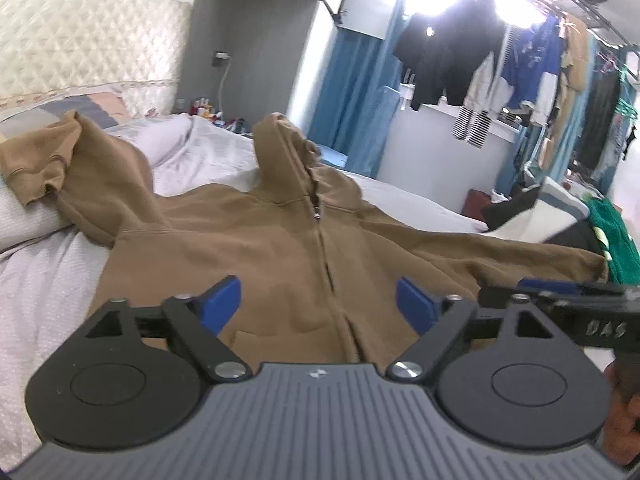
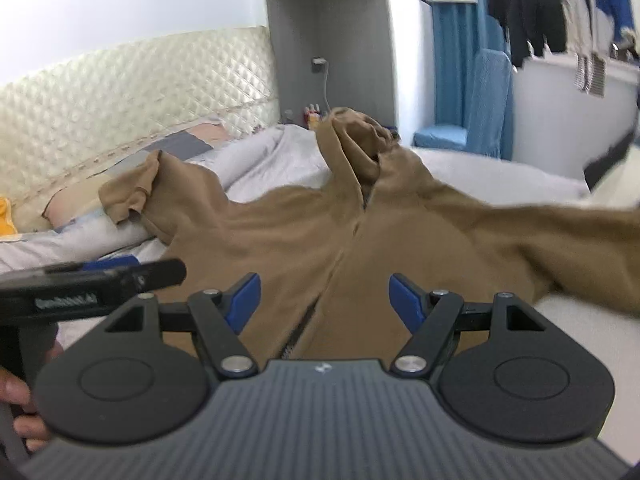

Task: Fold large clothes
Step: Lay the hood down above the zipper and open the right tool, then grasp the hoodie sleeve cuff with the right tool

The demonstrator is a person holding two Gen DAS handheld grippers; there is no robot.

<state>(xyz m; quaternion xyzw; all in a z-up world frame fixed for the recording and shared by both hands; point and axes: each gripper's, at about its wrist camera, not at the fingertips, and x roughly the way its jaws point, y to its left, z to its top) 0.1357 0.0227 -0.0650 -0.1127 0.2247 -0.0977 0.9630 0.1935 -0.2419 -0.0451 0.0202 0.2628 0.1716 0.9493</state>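
The hoodie point(image 1: 256, 232) lies spread on the bed point(image 1: 400, 196), hood toward the headboard point(image 1: 80, 36).

Quilted headboard point(image 2: 132, 76) – blue curtain point(image 1: 352, 92), hanging clothes point(image 1: 452, 60) (backlit).

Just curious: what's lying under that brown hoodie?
The brown hoodie is spread on a pale grey bedsheet, with one sleeve draped over a pillow. Anything beneath its body is covered.

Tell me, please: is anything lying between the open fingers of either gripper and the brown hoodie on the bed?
Nothing visible. The left gripper and right gripper both hover open directly over the brown hoodie, with no object between their fingers and the fabric.
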